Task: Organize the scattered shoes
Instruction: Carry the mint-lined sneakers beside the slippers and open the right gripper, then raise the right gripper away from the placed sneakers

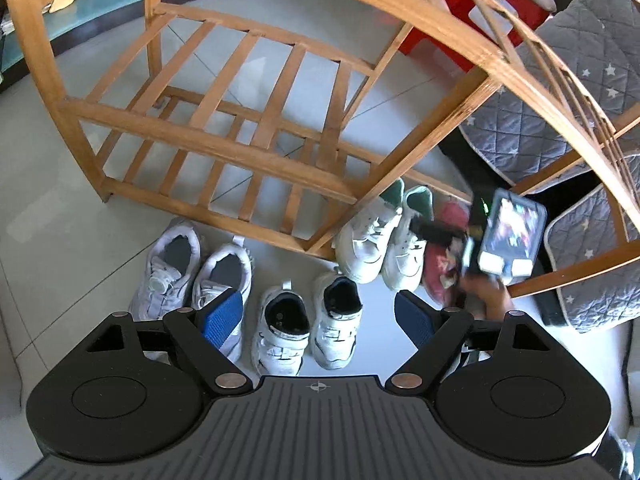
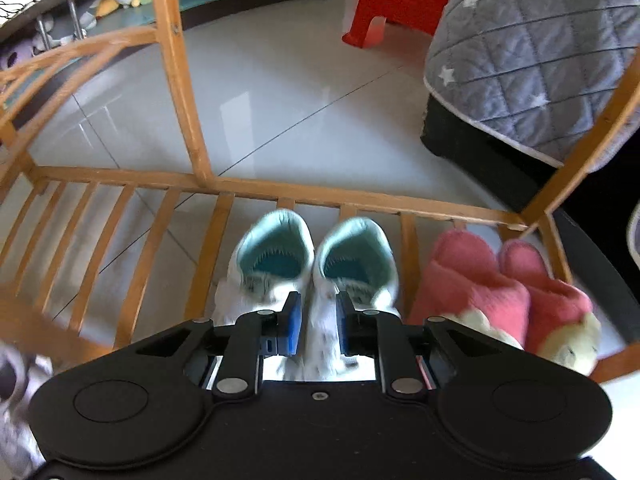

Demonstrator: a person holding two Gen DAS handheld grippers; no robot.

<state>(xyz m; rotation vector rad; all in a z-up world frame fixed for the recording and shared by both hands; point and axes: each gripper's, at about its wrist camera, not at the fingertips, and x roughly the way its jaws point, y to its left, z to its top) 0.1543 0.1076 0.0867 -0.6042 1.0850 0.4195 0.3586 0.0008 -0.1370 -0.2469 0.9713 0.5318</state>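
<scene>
My left gripper (image 1: pixel 318 300) hangs open over a pair of white sneakers with black lining (image 1: pixel 308 324) on the floor, its pads clear of them. A pale lilac pair (image 1: pixel 192 280) stands to their left. In the right wrist view my right gripper (image 2: pixel 319 308) is shut on the inner wall of the right shoe of a white pair with green lining (image 2: pixel 352 256); that pair rests on the slats of the wooden shoe rack (image 2: pixel 132 216). The left wrist view shows this pair (image 1: pixel 376 236) at the rack's (image 1: pixel 224 148) right end, with the right gripper's fingers (image 1: pixel 434 234) on it.
Pink plush slippers (image 2: pixel 480 280) lie just right of the held pair. A grey quilted cover with stars (image 2: pixel 536 52) drapes furniture at the right, and a red plastic stool (image 2: pixel 396 0) stands behind. Pale tiled floor (image 2: pixel 280 92) stretches beyond the rack.
</scene>
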